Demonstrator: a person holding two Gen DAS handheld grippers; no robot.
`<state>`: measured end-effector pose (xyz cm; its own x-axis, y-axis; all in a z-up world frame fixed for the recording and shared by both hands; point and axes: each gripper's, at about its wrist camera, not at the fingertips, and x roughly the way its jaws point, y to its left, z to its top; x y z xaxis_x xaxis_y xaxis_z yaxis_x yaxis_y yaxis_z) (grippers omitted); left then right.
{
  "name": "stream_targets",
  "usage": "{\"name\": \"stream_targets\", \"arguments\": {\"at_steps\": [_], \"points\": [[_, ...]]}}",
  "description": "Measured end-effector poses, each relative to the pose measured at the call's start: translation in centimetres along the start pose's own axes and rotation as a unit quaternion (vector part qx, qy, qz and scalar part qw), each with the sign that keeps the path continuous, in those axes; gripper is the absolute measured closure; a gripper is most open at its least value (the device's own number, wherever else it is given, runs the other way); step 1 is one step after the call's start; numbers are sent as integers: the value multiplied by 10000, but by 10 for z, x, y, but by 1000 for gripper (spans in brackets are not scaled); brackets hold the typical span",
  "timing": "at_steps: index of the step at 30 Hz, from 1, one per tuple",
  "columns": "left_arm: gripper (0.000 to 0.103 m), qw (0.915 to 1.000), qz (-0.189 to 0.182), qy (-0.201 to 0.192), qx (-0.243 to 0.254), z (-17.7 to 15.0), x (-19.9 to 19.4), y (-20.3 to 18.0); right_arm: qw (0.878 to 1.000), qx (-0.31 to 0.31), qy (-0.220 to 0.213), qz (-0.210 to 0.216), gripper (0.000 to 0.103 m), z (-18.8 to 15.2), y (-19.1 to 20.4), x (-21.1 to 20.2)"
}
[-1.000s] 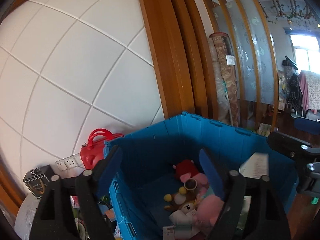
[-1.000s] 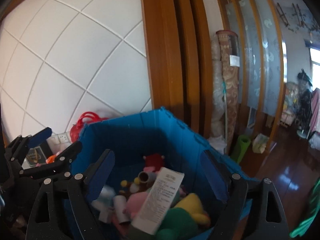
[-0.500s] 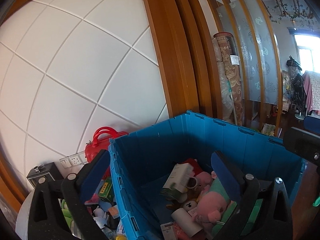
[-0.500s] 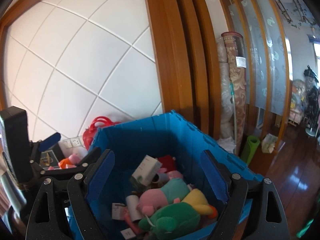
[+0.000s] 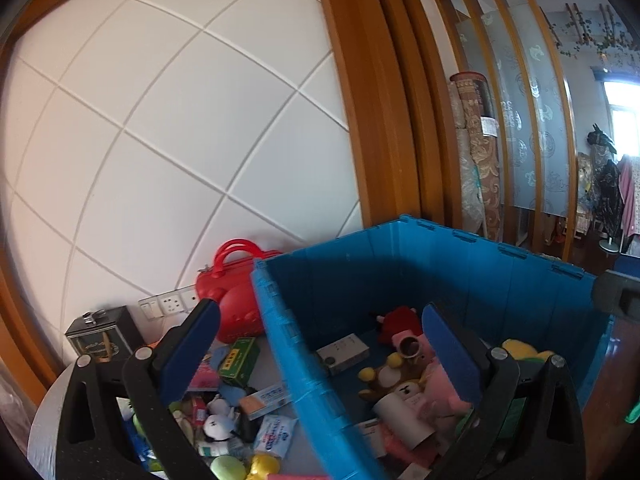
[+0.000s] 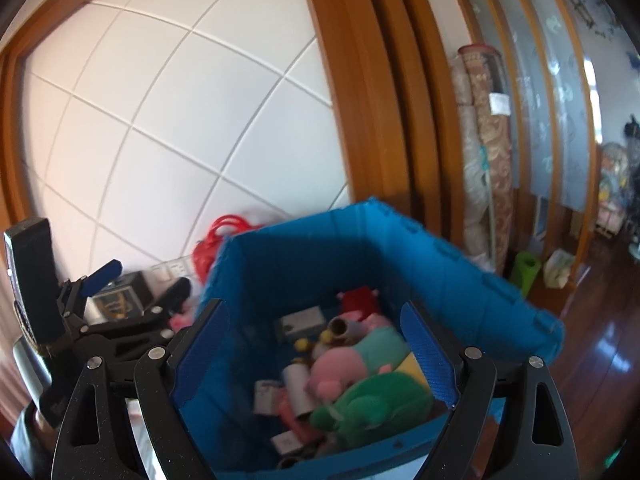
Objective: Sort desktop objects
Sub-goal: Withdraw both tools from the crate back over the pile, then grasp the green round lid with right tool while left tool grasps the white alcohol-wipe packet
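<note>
Both grippers, left (image 5: 316, 348) and right (image 6: 316, 340), are held empty, jaws wide, over the blue crate (image 5: 460, 272), likely between picks.

right gripper (image 6: 316, 354): jaws wide, empty | blue crate (image 6: 460, 280): toys, boxes | left gripper (image 6: 140, 284): beside crate

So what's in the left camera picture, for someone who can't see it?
An open, empty left gripper straddles the near wall of a blue crate holding plush toys and a white box. Left of the crate, small packets and a red bag crowd a table.
</note>
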<state>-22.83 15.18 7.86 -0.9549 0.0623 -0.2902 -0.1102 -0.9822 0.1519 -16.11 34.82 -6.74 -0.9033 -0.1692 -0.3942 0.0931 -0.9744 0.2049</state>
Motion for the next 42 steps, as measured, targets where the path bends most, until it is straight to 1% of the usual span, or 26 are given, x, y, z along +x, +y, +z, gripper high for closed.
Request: {"name": "stream_targets", "arguments": {"at_steps": [3,5,7,9,11,13,14,16,17,19,20,21,23,24,25,27,28,30,32,34,36,37,38,39,40,42], "points": [[0,9999,126,-57,-83,-20,-17,40,9993,26,60,376,11,-11,16,-7],[0,9993,350,-71,-120,-35,-27,72,9984,-69,87,548,9,-17,33,-9],[0,9988,440,-16,-195,-53,-34,106,9969,-239,100,741,9,-21,56,-9],[1,9976,650,88,-230,-73,-38,136,9936,-379,174,1049,9,-26,84,-6],[1,9973,655,219,-268,-96,-41,166,9885,-519,312,1387,9,-34,118,1],[0,9965,689,378,-288,-117,-43,188,9798,-805,518,1753,8,-48,159,12],[0,9964,655,474,-268,-130,-45,199,9764,-914,619,1857,8,-55,175,18],[1,9954,659,664,-217,-150,-44,214,9662,-1215,957,2062,8,-77,212,35],[1,9949,624,773,-193,-161,-44,224,9604,-1352,1148,2147,8,-90,227,46],[1,9937,556,960,-159,-182,-44,240,9459,-1522,1699,2307,8,-128,253,72],[1,9930,512,1044,-189,-192,-44,248,9403,-1586,1923,2316,10,-145,260,82],[1,9926,365,1135,-226,-204,-46,257,9342,-1690,2224,2220,13,-171,269,94],[1,9919,196,1235,-240,-221,-46,267,9215,-1825,2775,2014,24,-215,278,116],[1,9914,32,1289,-205,-232,-45,271,9152,-1862,3030,1897,25,-240,279,127],[1,9911,-97,1316,-161,-241,-45,272,9116,-1848,3227,1750,26,-262,279,136],[1,9892,-266,1435,-132,-260,-39,270,9086,-1764,3492,1459,31,-296,272,149],[1,9864,-443,1569,-218,-271,-34,270,9086,-1769,3542,1331,31,-310,269,153],[1,9776,-801,1913,-364,-289,-22,261,9073,-1716,3678,1098,31,-337,263,159],[1,9684,-1091,2218,-334,-308,-8,244,9108,-1635,3645,1039,32,-349,257,161],[1,9627,-1210,2412,-201,-320,-1,228,9143,-1753,3547,867,32,-358,254,167],[1,9565,-1340,2586,-146,-328,6,215,9153,-1692,3557,842,33,-361,250,175],[1,9527,-1467,2659,-146,-330,10,210,9163,-1684,3538,831,35,-364,249,179],[1,9506,-1521,2702,-135,-332,12,206,9158,-1692,3547,824,46,-366,248,184],[1,9491,-1518,2759,-93,-335,17,201,9149,-1683,3568,859,49,-370,248,188],[1,9480,-1513,2798,-81,-337,20,197,9178,-1730,3466,867,62,-370,249,189],[1,9426,-1539,2957,-178,-343,30,190,9149,-1820,3484,915,62,-369,251,191]]}}
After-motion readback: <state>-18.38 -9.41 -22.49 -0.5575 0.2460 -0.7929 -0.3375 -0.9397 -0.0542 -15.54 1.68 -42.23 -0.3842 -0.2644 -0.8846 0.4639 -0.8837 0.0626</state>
